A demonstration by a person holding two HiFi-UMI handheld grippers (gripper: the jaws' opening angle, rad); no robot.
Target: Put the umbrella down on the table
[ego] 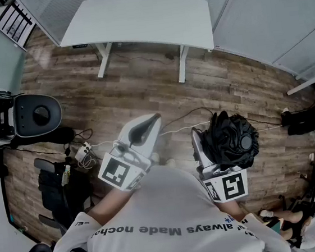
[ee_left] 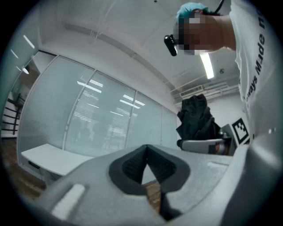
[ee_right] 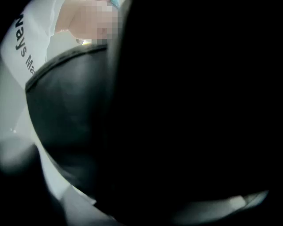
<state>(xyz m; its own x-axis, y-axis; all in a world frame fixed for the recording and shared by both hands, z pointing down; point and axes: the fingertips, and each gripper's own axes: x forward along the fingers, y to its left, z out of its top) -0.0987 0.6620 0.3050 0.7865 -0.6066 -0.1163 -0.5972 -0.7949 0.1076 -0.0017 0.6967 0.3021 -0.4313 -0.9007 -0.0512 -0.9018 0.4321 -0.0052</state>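
So, not much of the task is done at this point. The umbrella [ego: 230, 140] is folded up into a black bundle and is clamped in the right gripper [ego: 206, 154], held up in front of the person's chest, over the wooden floor [ego: 243, 84]. In the right gripper view almost everything is blacked out by the fabric, with only pale bits of jaw showing at the lower edges, so the grip is judged to be tight around it.

The white table [ego: 134, 18] is seen well apart from the umbrella, across the floor at the top of the head view. The carry over to it and the actual setting down are both left to do, as is letting go afterwards.

The left gripper [ego: 146, 124] is closed with its tips pressed together and nothing caught between them. Only a sliver of floor is seen through the gap behind the pads.

As for containers, nothing that clearly reads as one can be made out, so no contents can be reported.
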